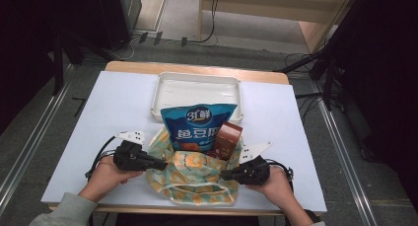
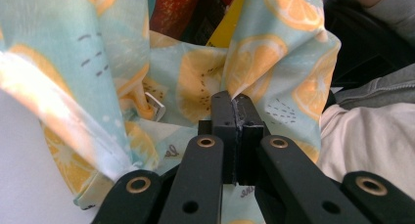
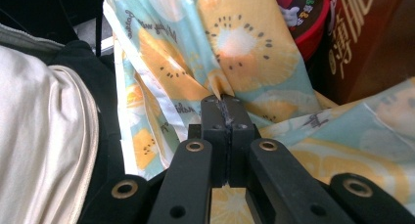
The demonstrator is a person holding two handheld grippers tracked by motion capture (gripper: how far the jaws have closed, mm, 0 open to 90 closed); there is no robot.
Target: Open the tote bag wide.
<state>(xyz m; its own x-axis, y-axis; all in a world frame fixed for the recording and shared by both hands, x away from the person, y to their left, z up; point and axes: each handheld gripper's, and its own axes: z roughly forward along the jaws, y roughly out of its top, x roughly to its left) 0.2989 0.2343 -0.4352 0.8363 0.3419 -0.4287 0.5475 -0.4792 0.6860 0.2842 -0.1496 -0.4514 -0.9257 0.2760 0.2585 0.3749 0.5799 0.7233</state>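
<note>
At table's near edge: bag [image 1: 197, 176], fruit-print cloth. Left gripper [image 2: 234, 109] and right gripper [image 3: 226, 109] each pinch its rim, jaws pressed together. Inside: snack pack [image 1: 197, 127], brown box [image 1: 227, 139]. Tray [image 1: 197, 85] behind.

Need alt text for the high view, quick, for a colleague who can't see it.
Two hand-held grippers, left gripper and right gripper, pinch opposite sides of a lemon-print cloth bag holding a blue snack packet and brown carton; a white plastic tray sits behind.
</note>
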